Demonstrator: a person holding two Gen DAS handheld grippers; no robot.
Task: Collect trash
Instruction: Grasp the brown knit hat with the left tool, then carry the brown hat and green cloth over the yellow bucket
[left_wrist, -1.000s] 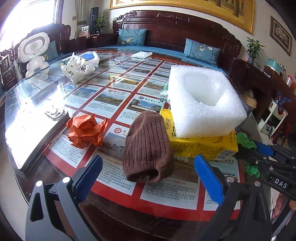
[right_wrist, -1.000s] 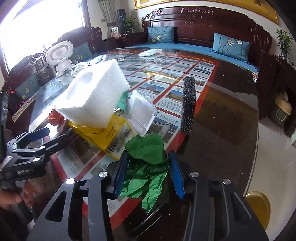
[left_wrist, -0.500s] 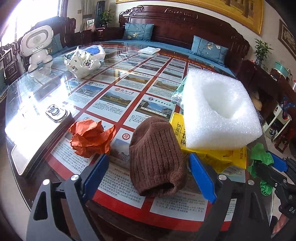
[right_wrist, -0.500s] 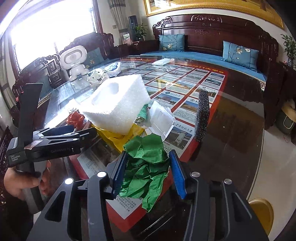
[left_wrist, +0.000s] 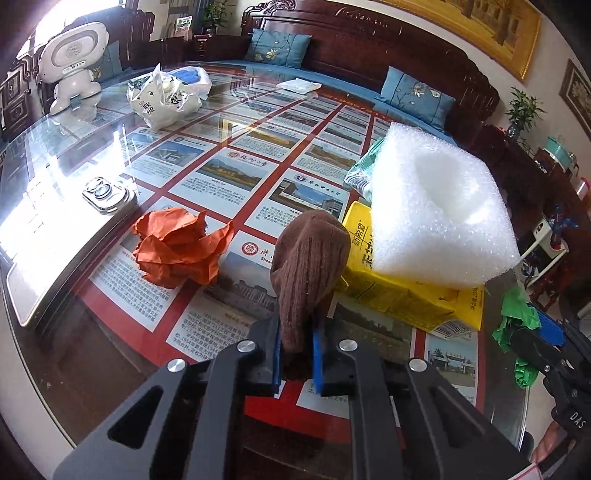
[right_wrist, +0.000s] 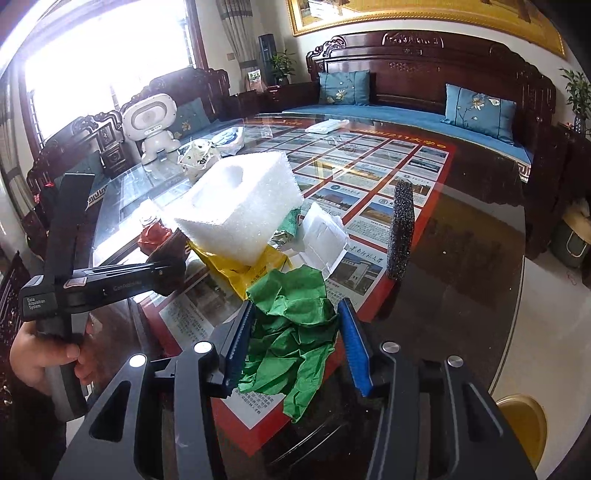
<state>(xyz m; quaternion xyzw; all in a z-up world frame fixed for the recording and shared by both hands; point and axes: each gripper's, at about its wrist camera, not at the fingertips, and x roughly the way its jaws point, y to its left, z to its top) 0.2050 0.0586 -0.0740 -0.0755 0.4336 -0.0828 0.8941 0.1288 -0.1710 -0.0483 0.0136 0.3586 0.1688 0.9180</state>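
Your left gripper pinches the near end of a brown ribbed knit sleeve, which lies on the glass-topped table between crumpled orange paper and a flattened yellow carton under a white foam block. To the right, your right gripper holds crumpled green paper, jaws set fairly wide, above the table's near edge.

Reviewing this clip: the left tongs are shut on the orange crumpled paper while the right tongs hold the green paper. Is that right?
Not quite. In the left wrist view the left tongs are shut on the brown knit sock; the orange crumpled paper lies free on the table beside it. The right tongs do hold the green paper.
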